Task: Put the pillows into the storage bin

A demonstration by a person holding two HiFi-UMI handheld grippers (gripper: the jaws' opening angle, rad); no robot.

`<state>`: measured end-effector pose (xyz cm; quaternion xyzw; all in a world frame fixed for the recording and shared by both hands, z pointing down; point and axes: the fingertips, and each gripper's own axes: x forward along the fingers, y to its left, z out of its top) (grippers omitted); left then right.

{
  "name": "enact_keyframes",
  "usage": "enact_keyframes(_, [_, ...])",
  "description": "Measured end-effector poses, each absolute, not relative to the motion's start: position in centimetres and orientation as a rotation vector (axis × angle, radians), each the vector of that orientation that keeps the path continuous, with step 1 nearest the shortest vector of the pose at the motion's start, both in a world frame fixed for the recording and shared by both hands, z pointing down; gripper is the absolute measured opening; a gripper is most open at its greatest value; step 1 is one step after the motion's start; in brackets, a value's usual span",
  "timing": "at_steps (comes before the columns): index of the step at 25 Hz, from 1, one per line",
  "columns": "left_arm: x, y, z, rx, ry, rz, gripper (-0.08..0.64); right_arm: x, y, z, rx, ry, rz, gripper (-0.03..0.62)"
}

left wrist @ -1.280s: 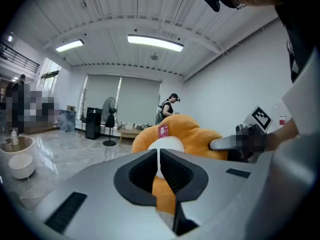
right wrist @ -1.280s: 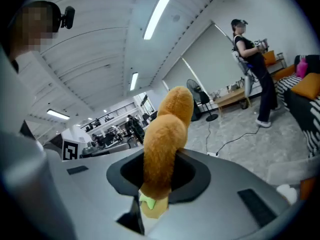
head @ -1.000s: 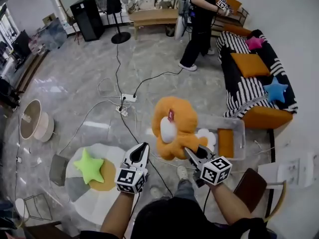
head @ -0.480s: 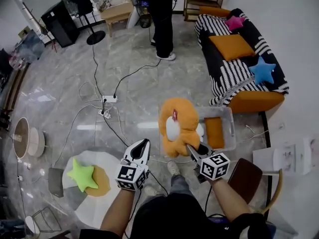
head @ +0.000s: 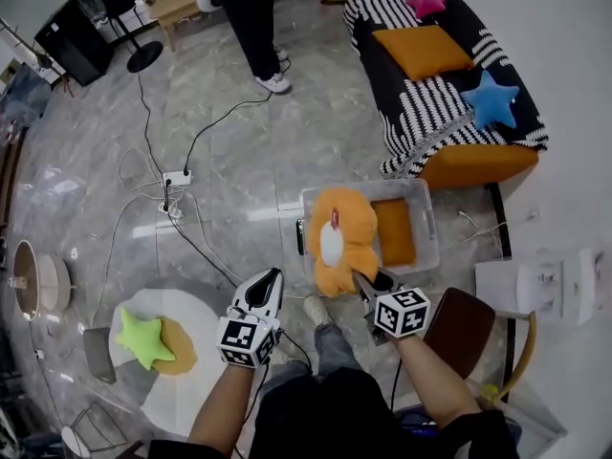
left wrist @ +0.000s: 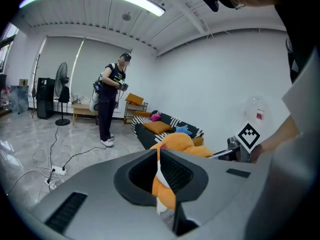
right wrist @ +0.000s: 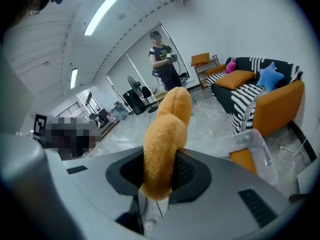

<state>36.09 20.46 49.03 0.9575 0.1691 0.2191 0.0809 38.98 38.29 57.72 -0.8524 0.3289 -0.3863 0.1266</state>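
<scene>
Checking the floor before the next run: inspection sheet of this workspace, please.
Surface: marble floor.
Job's things: bin holds flat orange pillow; orange plush pillow at its left side; green star pillow on round table.
Clutter: chair beside bin.
Grippers: right gripper shut on orange plush pillow; left gripper shut, empty.
Cables: power strip, cords across floor.
Surroundings: sofa with blue star pillow; person standing.

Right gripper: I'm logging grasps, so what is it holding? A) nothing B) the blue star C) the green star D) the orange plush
D: in its own view, the right gripper has its jaws clamped on a lobe of the orange plush.
</scene>
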Motion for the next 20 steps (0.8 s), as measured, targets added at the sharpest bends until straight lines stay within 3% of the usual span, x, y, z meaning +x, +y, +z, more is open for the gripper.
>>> enact_keyframes(11, [37.2,22.2,56.8,2.821,0.543,0.854,0.031,41.3,40.3,70.0,-2.506,0.780,-1.312,0.117])
enact_keyframes(20, [36.5,20.6,58.7,2.810,0.537,0.943,0.031,43.3,38.5,73.6,-2.479,0.707,-1.345,0.140])
